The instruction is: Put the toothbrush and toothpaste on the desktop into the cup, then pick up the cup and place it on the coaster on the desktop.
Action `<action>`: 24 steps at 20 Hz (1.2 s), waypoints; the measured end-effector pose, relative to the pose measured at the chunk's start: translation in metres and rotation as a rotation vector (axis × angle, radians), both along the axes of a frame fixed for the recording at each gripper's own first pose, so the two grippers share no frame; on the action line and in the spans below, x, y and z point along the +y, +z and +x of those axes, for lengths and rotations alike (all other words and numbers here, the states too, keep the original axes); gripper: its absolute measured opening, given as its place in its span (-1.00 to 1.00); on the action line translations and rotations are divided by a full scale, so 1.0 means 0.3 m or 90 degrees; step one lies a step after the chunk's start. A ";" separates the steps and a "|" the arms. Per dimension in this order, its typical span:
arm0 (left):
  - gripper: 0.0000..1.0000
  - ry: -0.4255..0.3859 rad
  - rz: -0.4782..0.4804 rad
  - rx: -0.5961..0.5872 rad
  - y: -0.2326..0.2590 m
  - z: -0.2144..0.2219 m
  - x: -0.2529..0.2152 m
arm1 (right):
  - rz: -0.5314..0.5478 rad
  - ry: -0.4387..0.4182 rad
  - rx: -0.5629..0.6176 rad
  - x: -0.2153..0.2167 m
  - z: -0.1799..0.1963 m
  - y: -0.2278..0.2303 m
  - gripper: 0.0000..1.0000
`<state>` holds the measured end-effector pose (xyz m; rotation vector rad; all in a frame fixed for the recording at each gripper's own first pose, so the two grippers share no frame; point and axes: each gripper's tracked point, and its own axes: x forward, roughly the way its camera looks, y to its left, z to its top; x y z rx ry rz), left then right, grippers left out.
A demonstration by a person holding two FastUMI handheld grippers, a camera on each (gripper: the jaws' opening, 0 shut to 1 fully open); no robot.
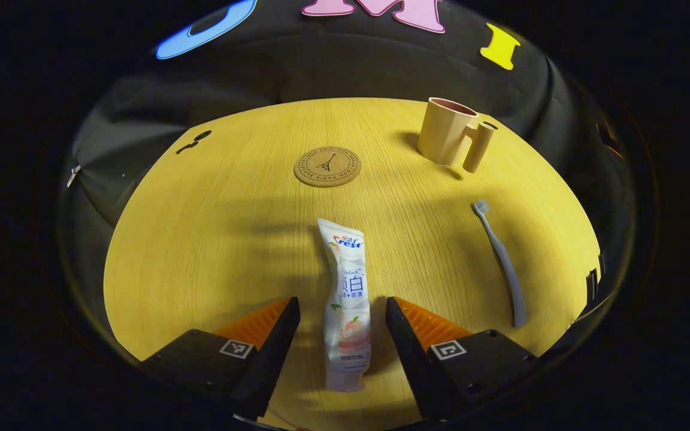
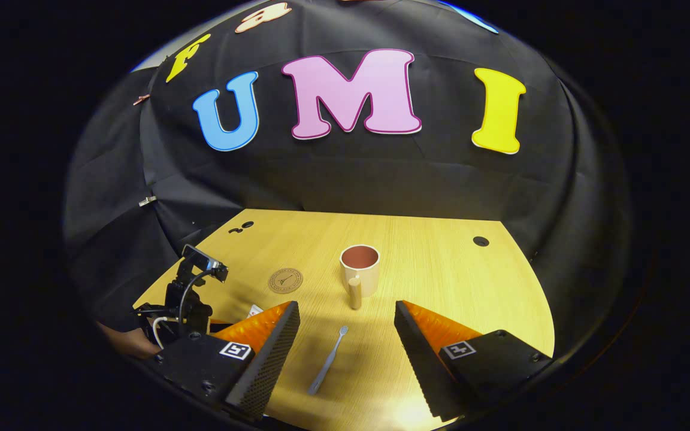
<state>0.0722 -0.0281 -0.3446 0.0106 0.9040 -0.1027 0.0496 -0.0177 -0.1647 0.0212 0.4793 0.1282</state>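
Toothpaste (image 1: 347, 305) lies flat on the wooden table (image 1: 213, 239), its lower half sitting between the 2 spread fingers of the left gripper (image 1: 342, 335), which is released and touches nothing. Past the tube's far end sits the round coaster (image 1: 327, 166). The toothbrush (image 1: 499, 262) lies well off to the right of that gripper, bristles pointing away, and the cup (image 1: 448, 130) stands upright beyond it. In the right gripper view, the right gripper (image 2: 345, 344) is also spread wide, with the toothbrush lying between its fingers and the cup straight ahead, handle facing the gripper.
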 end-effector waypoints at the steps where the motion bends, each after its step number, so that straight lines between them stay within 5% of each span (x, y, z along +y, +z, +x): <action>1: 0.81 -0.007 0.001 0.008 -0.008 -0.002 -0.005 | 0.001 0.000 0.004 0.000 -0.001 -0.011 0.96; 4: 0.43 -0.048 0.010 0.017 -0.002 0.011 -0.027 | 0.006 0.002 0.020 0.007 -0.002 -0.046 0.94; 5: 0.04 -0.060 0.011 0.022 -0.004 0.014 -0.034 | 0.010 0.002 0.028 0.013 -0.004 -0.059 0.95; 6: -0.06 -0.061 0.017 0.033 -0.024 0.024 -0.038 | 0.014 0.002 0.036 0.016 -0.006 -0.073 0.95; 8: -0.03 -0.062 0.012 0.043 -0.009 0.015 -0.037 | 0.021 0.000 0.055 0.018 -0.024 -0.104 0.96; 11: -0.34 -0.057 0.001 0.036 0.001 0.021 -0.038 | 0.029 -0.004 0.090 0.022 -0.043 -0.171 0.96; 15: -0.49 -0.040 -0.025 0.029 0.006 0.012 -0.033 | 0.025 -0.013 0.134 0.018 -0.045 -0.248 0.96; 24: -0.51 -0.003 -0.068 -0.039 0.204 -0.113 0.059 | 0.005 -0.031 0.256 0.061 -0.010 -0.434 0.97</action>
